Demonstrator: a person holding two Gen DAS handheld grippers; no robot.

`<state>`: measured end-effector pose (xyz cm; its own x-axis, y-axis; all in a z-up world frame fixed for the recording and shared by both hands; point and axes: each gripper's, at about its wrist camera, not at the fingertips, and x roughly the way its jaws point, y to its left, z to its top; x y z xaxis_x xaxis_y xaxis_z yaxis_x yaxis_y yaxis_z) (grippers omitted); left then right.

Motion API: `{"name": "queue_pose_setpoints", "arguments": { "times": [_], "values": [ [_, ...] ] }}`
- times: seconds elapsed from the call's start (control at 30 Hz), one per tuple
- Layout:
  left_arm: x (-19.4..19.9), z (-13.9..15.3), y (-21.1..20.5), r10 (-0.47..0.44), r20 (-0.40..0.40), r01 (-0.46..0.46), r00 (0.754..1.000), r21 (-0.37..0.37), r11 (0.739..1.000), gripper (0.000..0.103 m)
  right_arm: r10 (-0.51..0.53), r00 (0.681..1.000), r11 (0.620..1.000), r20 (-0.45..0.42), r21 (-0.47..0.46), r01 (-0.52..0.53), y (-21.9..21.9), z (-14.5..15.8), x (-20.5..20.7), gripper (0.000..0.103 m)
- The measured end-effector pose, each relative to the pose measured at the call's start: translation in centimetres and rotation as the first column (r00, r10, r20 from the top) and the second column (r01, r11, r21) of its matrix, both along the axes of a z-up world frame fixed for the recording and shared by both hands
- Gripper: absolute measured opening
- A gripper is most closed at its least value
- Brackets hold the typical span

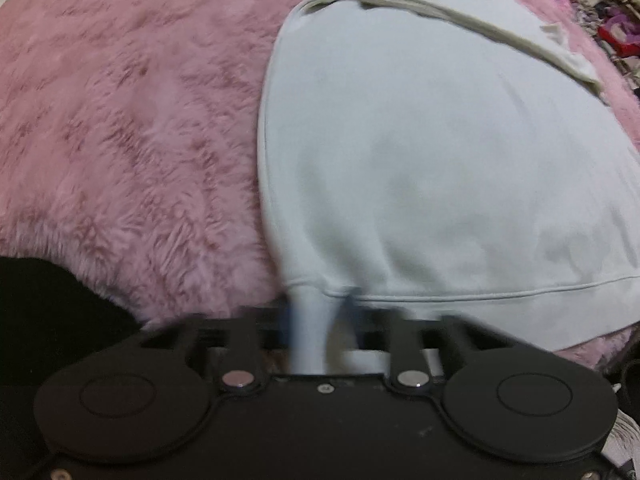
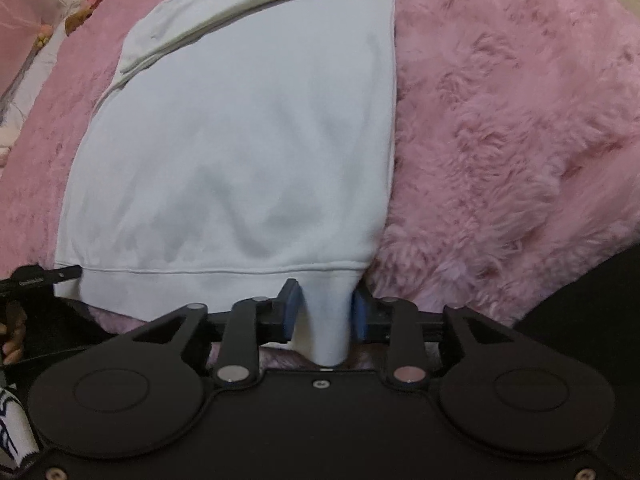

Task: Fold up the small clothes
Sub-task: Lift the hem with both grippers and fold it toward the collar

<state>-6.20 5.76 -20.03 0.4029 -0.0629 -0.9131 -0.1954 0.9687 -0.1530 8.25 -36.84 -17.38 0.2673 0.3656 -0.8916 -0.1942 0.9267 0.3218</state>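
On the pink furry blanket [image 1: 132,128] lay the pale blue sweatshirt [image 1: 420,168], spread flat with its hem band toward the two cameras. Its upper part was partly folded, so that a cream-coloured edge of cloth [image 1: 460,24] crossed the top of the garment in a slanted line.

The left gripper [image 1: 320,320] was closed on the left corner of the hem; a pinch of pale blue cloth rose between its blue pads and was pulled toward the camera. This view was blurred near the fingers, so the pads themselves were not sharp. The right gripper [image 2: 326,312] was closed in the same way on the right corner of the hem, and here the blue pads [image 2: 290,308] were seen clearly, pressing a narrow fold of cloth from both sides.

In the right wrist view, the tip of the other black tool [image 2: 44,276] showed at the left edge, just beside the hem, with some fingers of a person [image 2: 12,340] below it. A dark cloth [image 1: 48,312] lay at the near left corner of the left wrist view, touching the blanket. Far to the right in that view was a heap of mixed small things [image 1: 612,20], too small to tell apart. The blanket around the sweatshirt carried only its own long fur.
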Motion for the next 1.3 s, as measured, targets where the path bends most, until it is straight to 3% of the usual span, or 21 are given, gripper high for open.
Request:
{"name": "queue_pose_setpoints", "arguments": {
  "times": [0.27, 0.43, 0.73, 0.93, 1.3],
  "values": [
    [-2.0, 2.0, 0.6, 0.022, 0.095, -0.018, 0.995, -0.049, 0.999, 0.003, 0.035, 0.997, 0.999, 0.067, -0.032, -0.033, -0.2, 2.0, -1.6, 0.003],
    [-1.7, 4.3, 1.1, 0.056, 0.18, -0.038, 0.982, -0.105, 0.994, 0.003, 0.013, 0.993, 1.0, 0.118, 0.01, -0.014, -1.3, 3.0, -2.0, 0.003],
    [4.1, 8.2, 2.0, 0.095, 0.31, -0.052, 0.946, -0.144, 0.988, 0.003, -0.037, 0.955, 0.997, 0.294, 0.073, 0.017, -0.4, 7.2, 0.7, 0.003],
    [7.7, 9.8, 2.8, 0.111, 0.337, -0.054, 0.935, -0.174, 0.983, 0.003, -0.066, 0.928, 0.995, 0.366, 0.09, 0.035, 0.3, 9.5, 3.5, 0.003],
    [17.5, 10.7, 4.1, 0.103, 0.397, -0.072, 0.912, -0.093, 0.993, 0.003, -0.177, 0.888, 0.979, 0.424, 0.169, 0.115, 1.3, 11.1, 11.4, 0.003]
  ]
}}
